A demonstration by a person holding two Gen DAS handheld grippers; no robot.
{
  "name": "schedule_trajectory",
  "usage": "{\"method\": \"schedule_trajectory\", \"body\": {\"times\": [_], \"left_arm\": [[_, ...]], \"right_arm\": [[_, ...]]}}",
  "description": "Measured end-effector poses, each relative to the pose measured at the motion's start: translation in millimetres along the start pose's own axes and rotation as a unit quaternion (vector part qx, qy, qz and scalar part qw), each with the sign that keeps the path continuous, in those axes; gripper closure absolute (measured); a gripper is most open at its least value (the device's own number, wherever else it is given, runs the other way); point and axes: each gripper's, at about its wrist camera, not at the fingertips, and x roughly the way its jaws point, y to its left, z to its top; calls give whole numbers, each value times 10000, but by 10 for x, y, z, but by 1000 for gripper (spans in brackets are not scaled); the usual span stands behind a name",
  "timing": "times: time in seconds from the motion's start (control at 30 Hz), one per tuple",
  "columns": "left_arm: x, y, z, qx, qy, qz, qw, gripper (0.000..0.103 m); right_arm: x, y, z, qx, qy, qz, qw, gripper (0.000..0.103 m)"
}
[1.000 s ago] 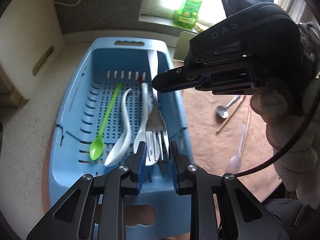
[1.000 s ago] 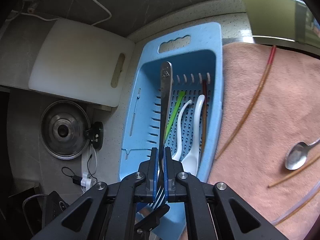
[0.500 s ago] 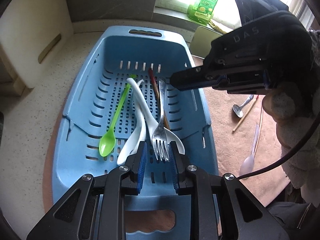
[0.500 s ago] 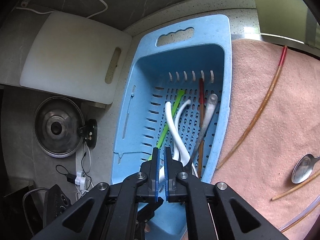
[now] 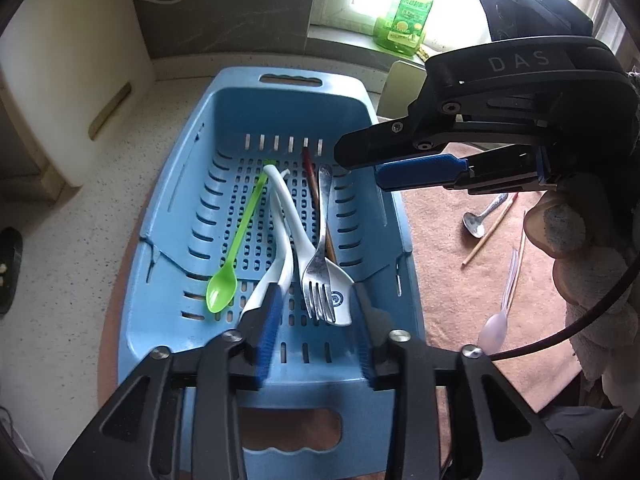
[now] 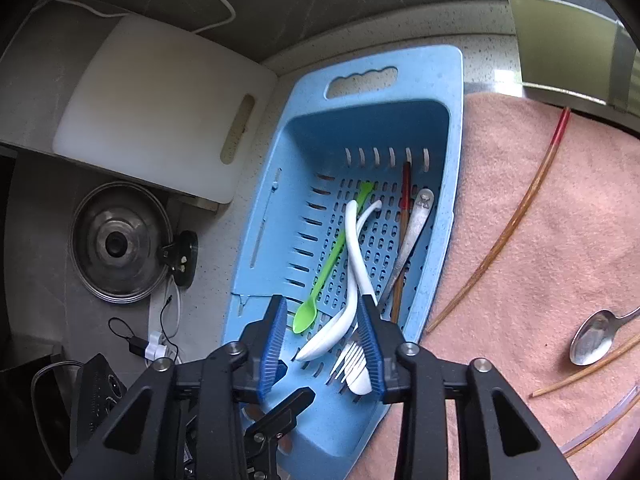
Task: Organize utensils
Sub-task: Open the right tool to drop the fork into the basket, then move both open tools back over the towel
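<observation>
The speckled counter (image 5: 60, 216) fills the left side of my left-wrist view, and the pink cloth (image 6: 520, 240) covers the right half of my right-wrist view. On the counter, its right edge lapping onto the cloth, sits the blue basket (image 5: 168, 240), running from the lower middle to the upper middle of both views, with its slotted handle at the far end. A white cutting board (image 6: 152, 104) leans at the upper left, and a round metal lid (image 6: 118, 242) lies at middle left in the right-wrist view. My right gripper (image 5: 360, 162) reaches in from the upper right of the left-wrist view, over the basket's right rim; its jaws are opening and nothing is between them. My left gripper (image 5: 316, 328) sits at bottom centre over the basket's near end, jaws also opening, empty, with the fork tines showing in the gap below. Inside the basket lie two crossed white spoons (image 5: 288, 216), the steel fork (image 5: 320, 256) resting on one spoon's bowl, a green spoon (image 5: 236, 248) to their left, and a brown chopstick (image 6: 402, 240) along the right side under the fork. Out on the cloth at the right are a long chopstick (image 6: 508, 236), a metal spoon (image 6: 592, 340), and a clear plastic spoon (image 5: 498, 324).
</observation>
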Motion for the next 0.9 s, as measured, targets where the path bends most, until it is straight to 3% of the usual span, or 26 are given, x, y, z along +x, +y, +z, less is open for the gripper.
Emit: {"method": "schedule_trajectory", "body": {"times": [0.13, 0.27, 0.33, 0.43, 0.73, 0.9], "left_arm": [[-67, -24, -14, 18, -78, 66, 9999, 66], [-127, -34, -33, 0, -144, 124, 9998, 57], [-157, -45, -46, -10, -171, 160, 9997, 56], [-199, -61, -70, -36, -222, 233, 9995, 49], [-422, -197, -150, 56, -506, 557, 9971, 45], [-524, -274, -211, 19, -647, 594, 9961, 45]], "right_arm": [[-86, 1, -37, -44, -189, -37, 9998, 57], [-151, 14, -78, -151, -281, -3, 9995, 53], [-198, 26, -111, -235, -369, 5, 9990, 41], [-279, 34, -183, -347, -512, -6, 9981, 40], [-599, -32, -435, -681, -837, 61, 9941, 30], [-921, -300, -613, -441, -1205, 191, 9915, 26]]}}
